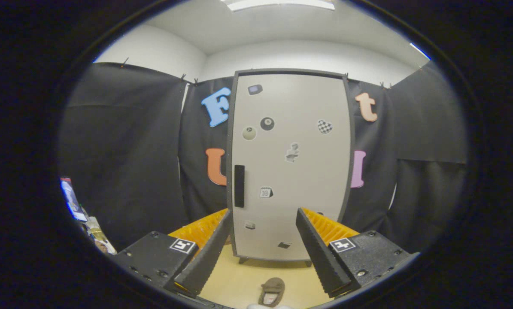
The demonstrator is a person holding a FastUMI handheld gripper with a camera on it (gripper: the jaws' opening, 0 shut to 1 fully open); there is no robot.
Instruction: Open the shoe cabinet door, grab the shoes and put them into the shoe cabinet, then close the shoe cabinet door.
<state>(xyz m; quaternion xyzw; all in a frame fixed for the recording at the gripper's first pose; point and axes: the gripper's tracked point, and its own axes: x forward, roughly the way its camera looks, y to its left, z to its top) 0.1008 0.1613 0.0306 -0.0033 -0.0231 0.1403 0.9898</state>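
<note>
Fingers of the hand-held gripper (262, 253) are standing spread wide at the bottom of the frame, pinching nothing. Between them, low centre, a brown shoe (272, 292) is lying on the tan floor (239, 279). Beyond it, mid-frame, the shoe cabinet (288, 165) is standing with its door shut, a dark handle (239, 186) sitting at the door's left edge.

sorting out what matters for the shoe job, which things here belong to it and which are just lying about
Belongs to the job:
- shoe cabinet, door shut
- door handle, dark bar by the door's left edge
- shoe on the floor between the fingers
- gripper, open, holding nothing

Just lying about:
- stickers on the cabinet door
- clutter on the floor, far left
</note>
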